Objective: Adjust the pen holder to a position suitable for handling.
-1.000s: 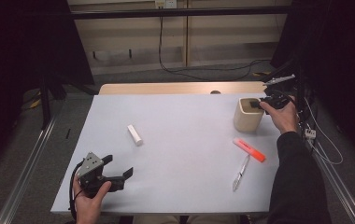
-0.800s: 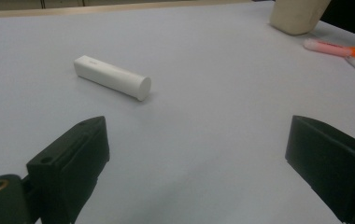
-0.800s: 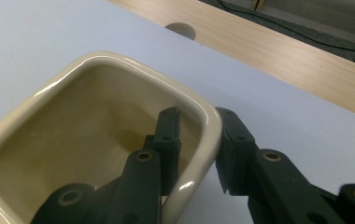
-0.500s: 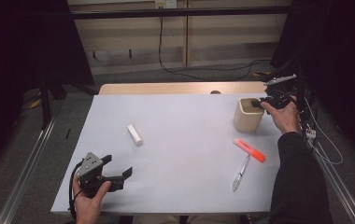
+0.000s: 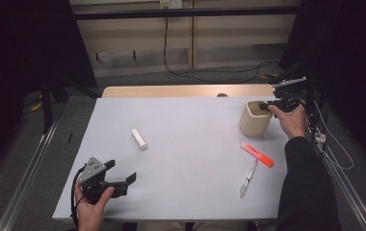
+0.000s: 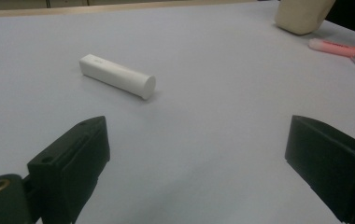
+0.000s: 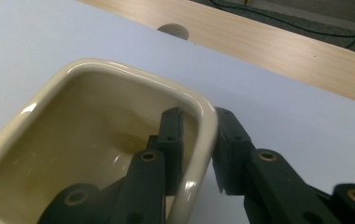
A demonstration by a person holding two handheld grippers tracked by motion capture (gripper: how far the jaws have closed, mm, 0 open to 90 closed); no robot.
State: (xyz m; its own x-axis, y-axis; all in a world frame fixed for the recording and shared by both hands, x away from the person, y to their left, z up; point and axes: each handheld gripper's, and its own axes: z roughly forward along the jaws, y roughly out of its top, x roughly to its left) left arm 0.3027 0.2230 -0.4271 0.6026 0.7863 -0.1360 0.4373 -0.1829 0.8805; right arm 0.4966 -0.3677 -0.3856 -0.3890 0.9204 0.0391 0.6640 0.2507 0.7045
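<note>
Beige glazed ceramic cup [image 5: 255, 118] with rounded corners stands at the far right of the white table [image 5: 190, 144]; the right gripper [image 7: 199, 140] pinches its wall, one jaw inside, one outside. Nearby lie an orange-pink highlighter [image 5: 257, 154] and a slim pen [image 5: 248, 177]. Near the front left edge the left gripper [image 5: 118, 180] rests with jaws spread wide, facing a white cylindrical stick [image 6: 117, 75]

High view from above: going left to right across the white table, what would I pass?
Left gripper → white cylinder → silver pen → beige cup → right gripper, its fingers clamped over the cup's rim.
</note>
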